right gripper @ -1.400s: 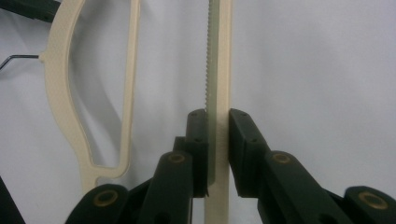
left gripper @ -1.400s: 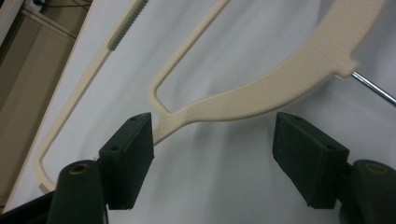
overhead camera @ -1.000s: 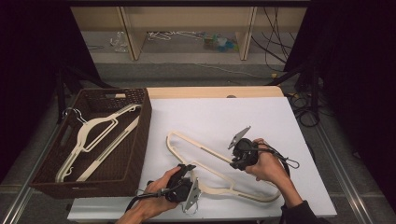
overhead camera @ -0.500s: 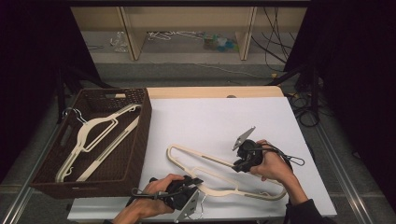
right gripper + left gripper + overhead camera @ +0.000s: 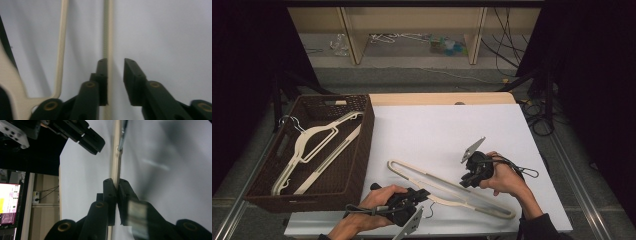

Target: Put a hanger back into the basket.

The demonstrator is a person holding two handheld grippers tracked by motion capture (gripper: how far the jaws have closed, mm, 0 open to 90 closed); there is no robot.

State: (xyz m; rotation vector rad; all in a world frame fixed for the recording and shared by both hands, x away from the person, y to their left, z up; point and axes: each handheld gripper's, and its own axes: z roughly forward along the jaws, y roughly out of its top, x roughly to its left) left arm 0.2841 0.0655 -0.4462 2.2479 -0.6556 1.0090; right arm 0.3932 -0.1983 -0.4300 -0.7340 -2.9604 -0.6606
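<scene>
This looked like a recording lab: black curtains (image 5: 242, 60) flanked a white-topped table (image 5: 437, 125), loose cables (image 5: 507, 45) at upper right.

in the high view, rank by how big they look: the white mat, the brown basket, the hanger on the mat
1. white mat
2. brown basket
3. hanger on the mat
The basket's hangers look about equal to it.

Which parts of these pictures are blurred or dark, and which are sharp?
High view: the white table sheet is evenly lit, the surroundings nearly black. Left gripper view: one jaw of the left hand-held gripper is smeared, and the cream plastic hanger stays fairly sharp. Right gripper view: soft focus throughout, with faint shadows beside the hanger's bars.
</scene>
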